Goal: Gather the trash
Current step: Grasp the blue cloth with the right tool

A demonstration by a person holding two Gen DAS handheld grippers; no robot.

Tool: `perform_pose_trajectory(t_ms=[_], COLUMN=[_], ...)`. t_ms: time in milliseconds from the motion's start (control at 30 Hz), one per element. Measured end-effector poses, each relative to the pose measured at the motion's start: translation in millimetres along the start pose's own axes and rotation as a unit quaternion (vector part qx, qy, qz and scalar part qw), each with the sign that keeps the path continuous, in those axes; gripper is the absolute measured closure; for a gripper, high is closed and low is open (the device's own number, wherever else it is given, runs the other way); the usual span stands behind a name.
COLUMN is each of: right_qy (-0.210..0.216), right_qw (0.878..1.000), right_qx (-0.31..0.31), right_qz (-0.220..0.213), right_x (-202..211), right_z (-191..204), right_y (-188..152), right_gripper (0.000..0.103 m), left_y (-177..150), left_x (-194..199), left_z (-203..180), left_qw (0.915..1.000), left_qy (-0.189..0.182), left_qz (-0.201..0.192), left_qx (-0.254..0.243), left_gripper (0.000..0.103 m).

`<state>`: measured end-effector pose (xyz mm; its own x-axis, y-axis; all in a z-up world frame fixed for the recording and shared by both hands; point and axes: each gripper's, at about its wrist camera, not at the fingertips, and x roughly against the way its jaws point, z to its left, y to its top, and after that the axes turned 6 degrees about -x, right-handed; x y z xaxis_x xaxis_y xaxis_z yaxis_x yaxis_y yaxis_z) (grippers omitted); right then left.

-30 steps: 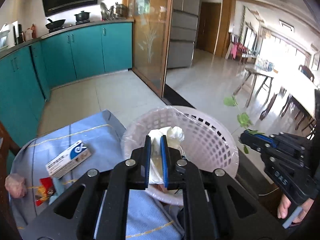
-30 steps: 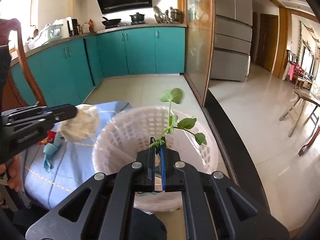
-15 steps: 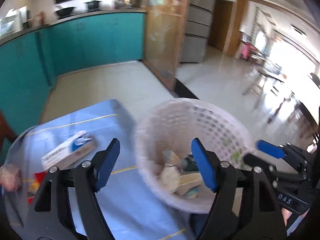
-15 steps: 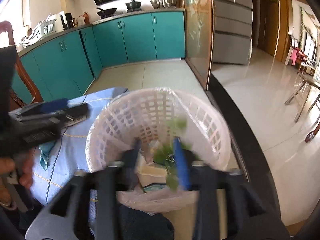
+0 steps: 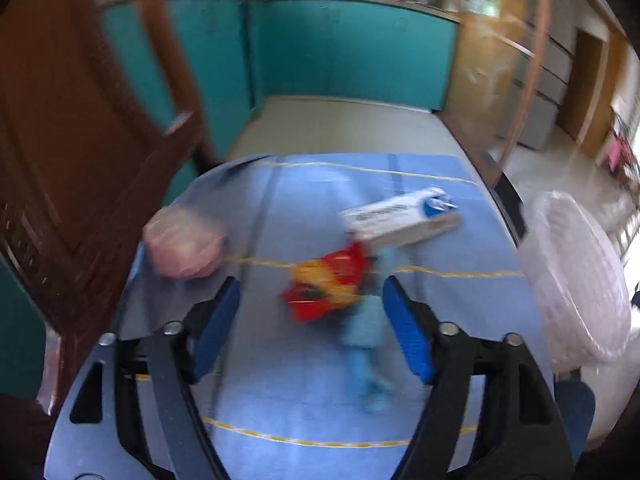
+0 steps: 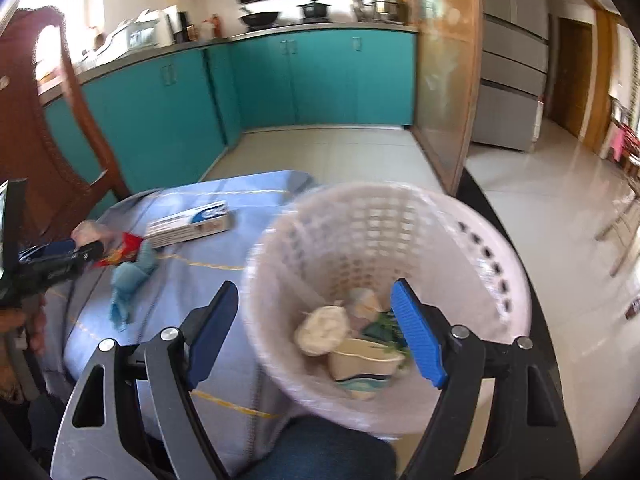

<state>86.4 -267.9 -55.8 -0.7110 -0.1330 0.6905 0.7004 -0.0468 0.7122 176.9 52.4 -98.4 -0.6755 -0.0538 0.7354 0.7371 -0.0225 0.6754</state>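
Teal kitchen cabinets [image 6: 320, 76] are closing off the background behind a table under a blue cloth [image 5: 312, 408]; the left wrist view is smearing with motion blur, so I am reading outlines there, not detail. I am watching the left gripper [image 5: 311, 328] hanging above the cloth with nothing between its blue pads [image 5: 404, 328], its jaws wide apart and narrowing. Beyond it a red wrapper [image 5: 324, 288] is lying partly over a light blue rag [image 5: 366, 332]; their edges are running together. A white and blue box [image 5: 400, 218] is lying flat, its long axis running from lower left to upper right in this view, printed blue end at the right. A pinkish crumpled lump [image 5: 184, 244] is sitting near the cloth's left edge; I cannot tell what it is. The white basket [image 6: 384, 292] is being cut off at the right edge in the left view. In the right wrist view I am holding the right gripper [image 6: 316, 332] over the basket, jaws widening and empty; crumpled paper [image 6: 324, 328], a cream container and green leaves are lying inside, partly hidden by the right pad.
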Motion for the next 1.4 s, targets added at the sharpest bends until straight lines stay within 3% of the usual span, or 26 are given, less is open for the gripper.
perform_pose_trajectory(t_ms=[67, 133, 367, 667, 933, 1000, 1067, 1167, 1267, 1400], right_qy=[0.008, 0.021, 0.067, 0.139, 0.112, 0.106, 0.112, 0.114, 0.111, 0.092], right_qw=[1.0, 1.0, 0.995, 0.983, 0.979, 0.978, 0.975, 0.974, 0.975, 0.981], right_qx=[0.017, 0.021, 0.033, 0.034, 0.089, 0.095, 0.098, 0.102, 0.096, 0.074], right_qz=[0.003, 0.008, 0.067, 0.111, 0.148, 0.153, 0.165, 0.167, 0.168, 0.151], right_x=[-3.7, -5.8, -38.7, -110.9, -152.1, -153.8, -154.5, -150.5, -142.8, -122.1], right_z=[17.2, 27.8, 65.7, 150.2, 210.7, 213.2, 212.7, 207.9, 198.0, 171.4], right_y=[-2.0, -4.2, -15.8, -5.6, -16.1, -22.1, -27.1, -30.7, -32.7, -32.3], right_gripper=[0.026, 0.026, 0.026, 0.025, 0.026, 0.032, 0.056, 0.072, 0.081, 0.082], left_y=[0.1, -2.2, -23.4, -36.5, -52.2, -53.8, -54.3, -54.8, -55.9, -57.6], left_x=[-3.9, 0.1, 24.1, 92.1, 99.9, 99.3, 96.7, 91.8, 87.7, 79.1], left_z=[11.1, 20.6, 18.9, 47.2, 58.5, 59.3, 59.1, 57.1, 55.8, 54.1], left_qw=[0.9998, 0.9996, 0.9998, 0.9985, 0.9982, 0.9979, 0.9977, 0.9973, 0.9968, 0.9965], left_qy=[0.001, -0.004, -0.019, -0.023, -0.038, -0.046, -0.05, -0.059, -0.069, -0.075], left_qz=[0.014, 0.012, 0.009, -0.048, -0.045, -0.045, -0.045, -0.042, -0.039, -0.035], left_qx=[0.011, 0.024, -0.006, -0.01, -0.009, -0.008, -0.009, -0.012, -0.013, -0.012], left_gripper=[0.042, 0.042, 0.042, 0.041, 0.04, 0.04, 0.04, 0.04, 0.04, 0.04])
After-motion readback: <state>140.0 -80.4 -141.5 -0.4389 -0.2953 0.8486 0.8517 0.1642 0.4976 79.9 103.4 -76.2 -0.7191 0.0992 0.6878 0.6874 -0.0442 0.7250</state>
